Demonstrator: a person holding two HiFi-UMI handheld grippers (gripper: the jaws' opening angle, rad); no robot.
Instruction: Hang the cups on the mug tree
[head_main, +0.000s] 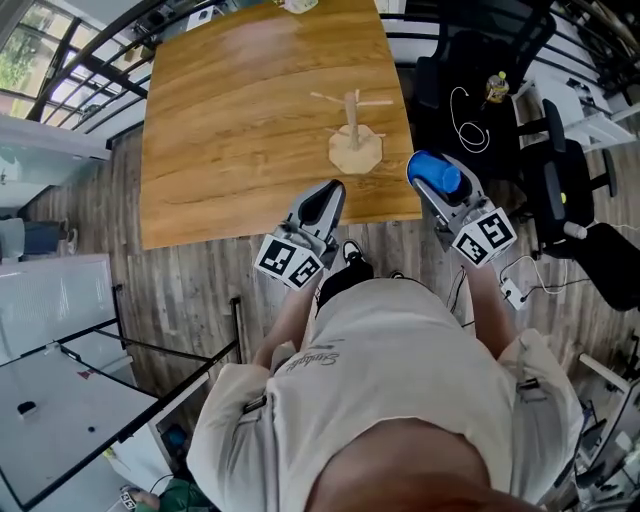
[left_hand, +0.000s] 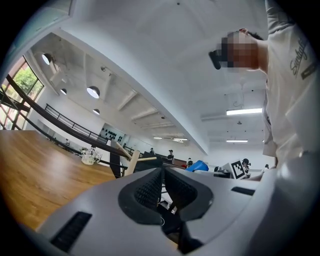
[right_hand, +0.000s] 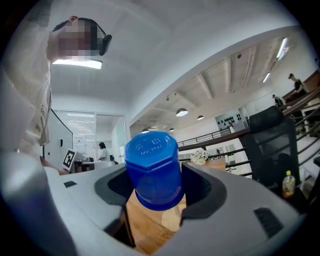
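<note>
- Right gripper (head_main: 430, 182) (right_hand: 156, 189) is clamped on a blue cup (head_main: 437, 172) (right_hand: 152, 167). Both dark pads press the cup's sides. The cup's closed, six-sided bottom is turned toward the gripper's camera.
- Left gripper (head_main: 333, 190) (left_hand: 162, 172) has its jaws pressed together, ribbed pads meeting at the tips with nothing between them.
- Wooden table (head_main: 230, 120) (left_hand: 35, 170) stretches ahead of both grippers. The left gripper's tips reach over the table's near edge, and the right gripper is over its near right corner.
- Plank floor (head_main: 190, 290) lies under the marker cubes of both grippers and around the person's feet.
- Black office chair (head_main: 562, 170) (right_hand: 270, 145) stands off the table, well to the outer side of the right gripper.
- Wooden mug tree (head_main: 352, 130) (left_hand: 131, 161) stands upright on the table, ahead of the grippers and between them, nearer the right one. Its pegs are bare, and its flat base is just beyond the blue cup without touching it.
- Small bottle with a yellow cap (head_main: 496, 88) (right_hand: 287, 184) sits past the right gripper, on its outer side, near a loop of white cable (head_main: 465, 115).
</note>
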